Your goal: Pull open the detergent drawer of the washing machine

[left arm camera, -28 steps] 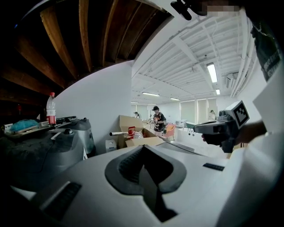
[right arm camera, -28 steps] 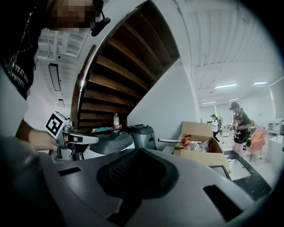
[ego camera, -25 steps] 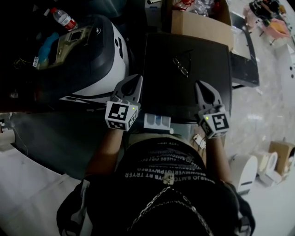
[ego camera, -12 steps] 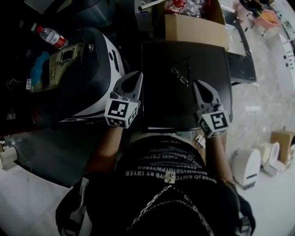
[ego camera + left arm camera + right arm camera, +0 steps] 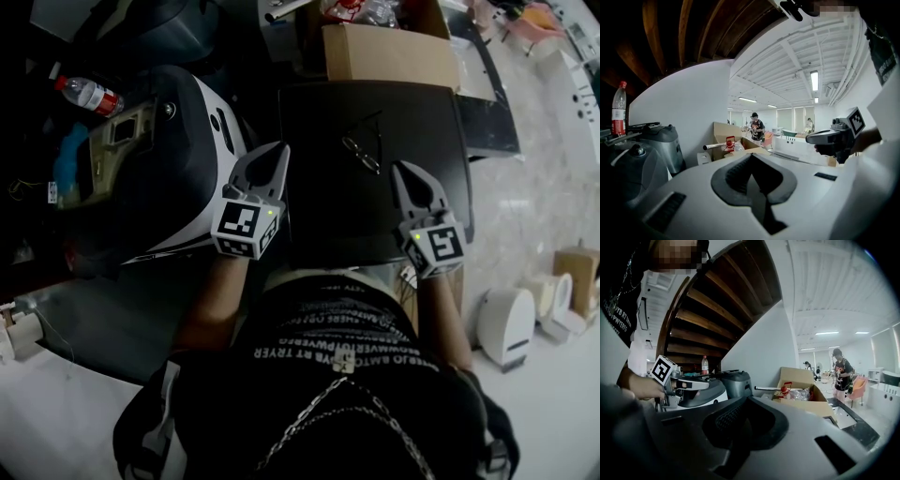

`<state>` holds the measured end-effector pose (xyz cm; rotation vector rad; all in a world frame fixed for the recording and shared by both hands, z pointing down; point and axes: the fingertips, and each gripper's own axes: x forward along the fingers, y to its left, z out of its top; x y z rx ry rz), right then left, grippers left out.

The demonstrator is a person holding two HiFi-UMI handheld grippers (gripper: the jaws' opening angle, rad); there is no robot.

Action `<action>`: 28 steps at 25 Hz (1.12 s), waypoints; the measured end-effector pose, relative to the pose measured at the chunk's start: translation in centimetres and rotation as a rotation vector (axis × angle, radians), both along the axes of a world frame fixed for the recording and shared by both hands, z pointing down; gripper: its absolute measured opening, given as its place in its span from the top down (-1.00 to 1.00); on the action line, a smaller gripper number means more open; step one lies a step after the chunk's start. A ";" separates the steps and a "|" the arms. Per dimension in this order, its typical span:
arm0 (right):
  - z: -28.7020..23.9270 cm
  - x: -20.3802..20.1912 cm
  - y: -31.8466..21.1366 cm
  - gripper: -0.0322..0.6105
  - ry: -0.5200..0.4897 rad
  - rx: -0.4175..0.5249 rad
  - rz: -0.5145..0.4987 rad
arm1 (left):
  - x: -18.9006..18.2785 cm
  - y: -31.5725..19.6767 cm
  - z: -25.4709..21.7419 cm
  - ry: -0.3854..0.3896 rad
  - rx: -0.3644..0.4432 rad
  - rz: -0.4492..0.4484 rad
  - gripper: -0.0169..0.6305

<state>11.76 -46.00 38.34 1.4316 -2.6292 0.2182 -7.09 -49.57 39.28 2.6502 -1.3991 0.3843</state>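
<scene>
The left gripper (image 5: 277,152) and the right gripper (image 5: 401,171) are both closed tight on nothing. They hover over the side edges of the washing machine (image 5: 328,211), whose drawer front is hidden beneath the person's chest. Eyeglasses (image 5: 362,150) lie on the lid and a cardboard box (image 5: 389,56) stands beyond. Only the gripper views show a person (image 5: 756,127) standing in the distance.

Right gripper (image 5: 745,401), closed and empty, faces a cardboard box (image 5: 797,378).

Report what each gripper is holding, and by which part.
Nothing is held: the left gripper and the right gripper are both shut on nothing.
</scene>
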 end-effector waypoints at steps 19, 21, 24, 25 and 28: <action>0.5 3.9 7.3 0.92 -0.011 -0.034 -0.088 | 1.8 9.9 0.5 -0.012 -0.037 -0.132 0.94; 0.6 4.3 8.4 0.92 -0.018 -0.033 -0.099 | 1.9 11.6 0.6 -0.016 -0.039 -0.151 0.94; 1.1 4.7 10.2 0.92 -0.012 -0.039 -0.130 | 1.9 14.2 1.1 -0.024 -0.045 -0.184 0.94; 1.3 4.7 10.7 0.92 -0.015 -0.036 -0.139 | 1.9 15.1 1.3 -0.027 -0.048 -0.196 0.94; 1.9 5.0 12.4 0.92 -0.009 -0.039 -0.157 | 1.9 17.7 1.6 -0.035 -0.057 -0.222 0.94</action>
